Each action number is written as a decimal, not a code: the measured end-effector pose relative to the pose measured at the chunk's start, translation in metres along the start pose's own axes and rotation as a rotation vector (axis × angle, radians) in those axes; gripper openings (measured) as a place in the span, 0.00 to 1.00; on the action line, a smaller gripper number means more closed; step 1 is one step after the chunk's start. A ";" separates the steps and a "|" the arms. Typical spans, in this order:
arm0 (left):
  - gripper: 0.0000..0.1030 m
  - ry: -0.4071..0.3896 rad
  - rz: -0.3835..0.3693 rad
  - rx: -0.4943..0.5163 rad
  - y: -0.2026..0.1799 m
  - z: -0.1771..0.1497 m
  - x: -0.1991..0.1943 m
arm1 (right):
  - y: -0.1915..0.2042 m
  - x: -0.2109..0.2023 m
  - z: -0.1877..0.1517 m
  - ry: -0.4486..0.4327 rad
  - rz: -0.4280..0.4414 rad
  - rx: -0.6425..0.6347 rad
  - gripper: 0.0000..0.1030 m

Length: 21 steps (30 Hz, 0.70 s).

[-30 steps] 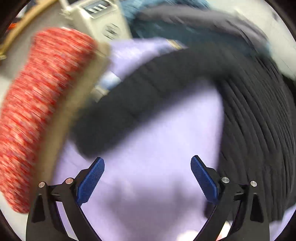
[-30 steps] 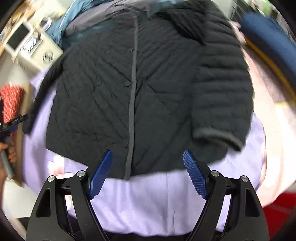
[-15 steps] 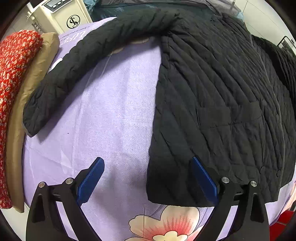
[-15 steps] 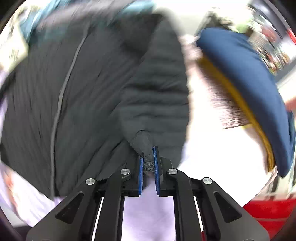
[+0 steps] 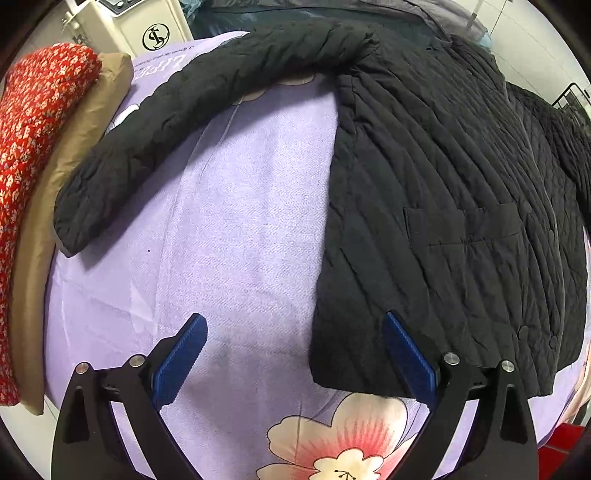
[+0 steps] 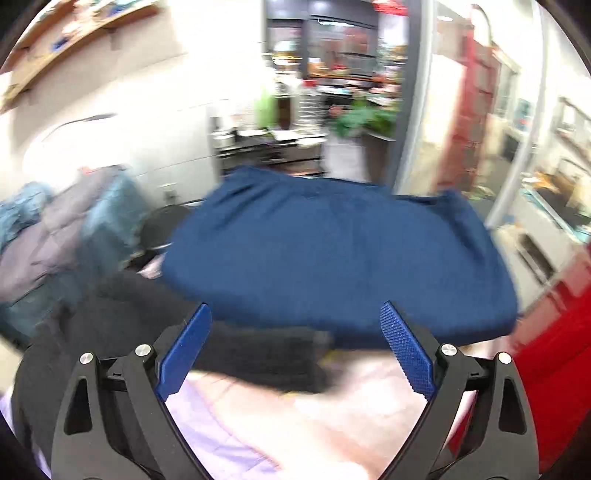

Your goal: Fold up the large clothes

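Observation:
A black quilted jacket (image 5: 443,206) lies front up on a lilac flowered sheet (image 5: 240,240). Its left sleeve (image 5: 177,122) stretches out toward the left edge. My left gripper (image 5: 293,354) is open and empty above the sheet, near the jacket's lower left hem corner. My right gripper (image 6: 295,347) is open and empty, tilted up toward the room. In the blurred right wrist view a dark strip of the jacket (image 6: 240,354) lies just beyond the fingers.
A red flowered cushion (image 5: 33,147) and a tan one (image 5: 74,147) lie along the left edge. A white appliance (image 5: 147,26) stands at the back left. A navy cushion (image 6: 343,258) lies ahead of the right gripper, with piled grey and teal clothes (image 6: 55,236) to the left.
My right gripper was shut on the jacket's right sleeve cuff half a second ago; now it is open, empty and swung up toward the room. My left gripper has barely moved.

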<state>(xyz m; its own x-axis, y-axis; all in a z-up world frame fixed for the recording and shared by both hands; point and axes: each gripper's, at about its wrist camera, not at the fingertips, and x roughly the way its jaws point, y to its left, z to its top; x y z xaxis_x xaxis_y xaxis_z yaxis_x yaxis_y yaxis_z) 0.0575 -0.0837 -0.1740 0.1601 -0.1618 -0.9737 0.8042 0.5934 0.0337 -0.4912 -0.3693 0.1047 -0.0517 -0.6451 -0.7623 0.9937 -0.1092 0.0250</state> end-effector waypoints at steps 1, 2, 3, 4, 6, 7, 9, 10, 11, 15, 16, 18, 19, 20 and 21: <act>0.92 0.002 -0.006 -0.001 0.002 0.002 0.002 | 0.018 0.008 -0.018 0.066 0.092 -0.066 0.89; 0.92 0.005 -0.013 -0.002 0.004 0.002 0.003 | 0.032 0.016 -0.033 0.130 0.161 -0.111 0.89; 0.92 0.009 -0.023 -0.004 0.006 0.003 0.005 | 0.051 0.030 -0.057 0.232 0.273 -0.155 0.89; 0.92 0.008 -0.036 -0.004 0.010 0.007 0.007 | 0.066 0.042 -0.083 0.320 0.368 -0.177 0.89; 0.92 -0.002 -0.077 0.000 0.012 0.011 0.009 | 0.081 0.059 -0.124 0.420 0.434 -0.197 0.88; 0.92 -0.002 -0.096 0.004 0.011 0.014 0.011 | 0.087 0.072 -0.151 0.492 0.448 -0.191 0.85; 0.92 0.022 -0.138 0.003 0.012 0.019 0.019 | 0.086 0.095 -0.186 0.621 0.481 -0.121 0.73; 0.92 0.043 -0.159 -0.001 0.011 0.020 0.024 | 0.084 0.105 -0.205 0.684 0.488 -0.070 0.67; 0.92 0.065 -0.186 -0.012 0.011 0.020 0.028 | 0.083 0.112 -0.216 0.712 0.484 -0.047 0.66; 0.92 0.125 -0.285 -0.049 0.012 0.020 0.044 | 0.076 0.133 -0.233 0.737 0.464 0.011 0.66; 0.92 0.136 -0.302 -0.047 0.011 0.019 0.047 | 0.075 0.131 -0.233 0.734 0.473 0.035 0.66; 0.91 0.158 -0.319 -0.030 0.006 0.016 0.054 | 0.083 0.131 -0.237 0.749 0.491 0.029 0.66; 0.91 0.156 -0.310 -0.015 0.002 0.014 0.055 | 0.087 0.131 -0.239 0.750 0.479 -0.009 0.62; 0.89 0.143 -0.297 0.004 -0.001 0.013 0.055 | 0.083 0.134 -0.240 0.746 0.466 -0.035 0.55; 0.88 0.137 -0.288 0.014 -0.004 0.013 0.053 | 0.084 0.134 -0.241 0.741 0.458 -0.054 0.52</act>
<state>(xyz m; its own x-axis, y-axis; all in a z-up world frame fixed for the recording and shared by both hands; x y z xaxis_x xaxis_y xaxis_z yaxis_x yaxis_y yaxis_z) 0.0707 -0.1050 -0.2229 -0.1528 -0.2130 -0.9650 0.8130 0.5281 -0.2453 -0.3909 -0.2828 -0.1512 0.4135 0.0432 -0.9095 0.9052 0.0883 0.4157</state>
